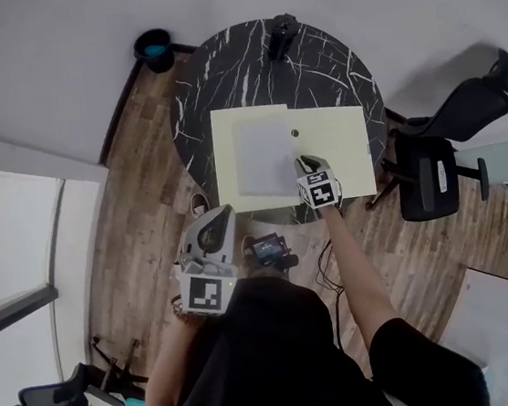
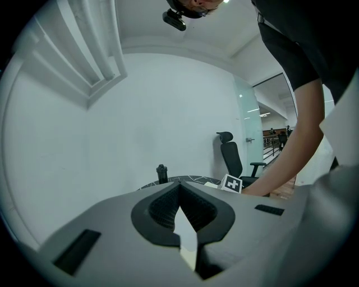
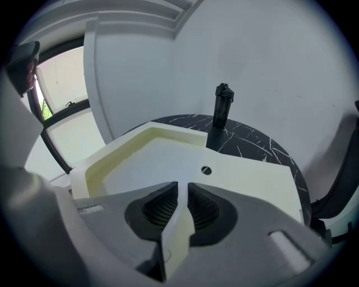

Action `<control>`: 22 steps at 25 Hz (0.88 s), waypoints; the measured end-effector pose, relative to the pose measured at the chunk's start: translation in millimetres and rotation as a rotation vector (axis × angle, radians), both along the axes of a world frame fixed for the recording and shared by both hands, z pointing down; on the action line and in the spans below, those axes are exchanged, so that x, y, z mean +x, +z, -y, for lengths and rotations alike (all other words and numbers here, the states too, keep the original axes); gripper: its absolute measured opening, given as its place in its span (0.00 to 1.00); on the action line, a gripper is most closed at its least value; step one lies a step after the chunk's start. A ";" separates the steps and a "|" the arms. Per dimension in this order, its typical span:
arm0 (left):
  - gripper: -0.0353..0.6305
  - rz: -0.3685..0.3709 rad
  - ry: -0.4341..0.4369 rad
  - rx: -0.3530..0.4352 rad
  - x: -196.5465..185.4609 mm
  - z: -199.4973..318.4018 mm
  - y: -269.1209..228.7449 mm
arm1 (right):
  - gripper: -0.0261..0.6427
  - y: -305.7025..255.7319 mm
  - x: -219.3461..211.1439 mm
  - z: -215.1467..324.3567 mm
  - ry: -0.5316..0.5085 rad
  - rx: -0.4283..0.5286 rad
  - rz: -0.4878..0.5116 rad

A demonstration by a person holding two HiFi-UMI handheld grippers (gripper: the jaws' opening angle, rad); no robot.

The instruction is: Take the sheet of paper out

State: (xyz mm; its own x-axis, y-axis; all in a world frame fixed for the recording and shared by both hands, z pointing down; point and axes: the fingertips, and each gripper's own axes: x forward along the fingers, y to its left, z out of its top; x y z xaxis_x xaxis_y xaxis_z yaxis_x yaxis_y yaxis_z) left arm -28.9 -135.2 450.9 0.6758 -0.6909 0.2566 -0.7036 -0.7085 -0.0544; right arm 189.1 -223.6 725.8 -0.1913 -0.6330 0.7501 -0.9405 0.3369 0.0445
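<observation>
A pale yellow document case (image 1: 343, 145) lies open on the round black marble table (image 1: 218, 59). The white sheet of paper (image 1: 262, 155) rests in its left, rimmed half (image 3: 106, 160). My right gripper (image 1: 305, 165) is at the case's near edge, just right of the sheet. In the right gripper view (image 3: 182, 188) its jaws are shut on a pale yellow edge of the case's flap (image 3: 252, 179). My left gripper (image 1: 214, 219) hangs off the table near the person's body, shut and empty, as the left gripper view (image 2: 179, 188) shows.
A black bottle (image 1: 282, 33) stands at the table's far edge. A black office chair (image 1: 442, 161) is right of the table, a dark bin (image 1: 155, 49) at the back left, another chair (image 1: 49, 402) at the lower left. Wooden floor surrounds the table.
</observation>
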 end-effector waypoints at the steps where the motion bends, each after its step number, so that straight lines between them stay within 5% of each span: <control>1: 0.04 0.001 -0.005 -0.002 -1.9 0.7 0.3 | 0.12 7.9 2.4 -0.6 -0.003 -0.019 -0.011; 22: 0.04 0.018 -0.083 0.003 -41.4 20.3 1.3 | 0.12 63.7 -8.0 14.6 0.027 -0.173 -0.053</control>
State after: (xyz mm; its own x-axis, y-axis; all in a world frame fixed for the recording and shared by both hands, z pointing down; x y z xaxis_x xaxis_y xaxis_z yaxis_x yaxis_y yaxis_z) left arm -70.3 -155.5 452.3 0.6112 -0.7453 0.2664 -0.7590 -0.6473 -0.0694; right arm 181.2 -238.2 789.5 -0.1334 -0.4980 0.8568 -0.9472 0.3183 0.0375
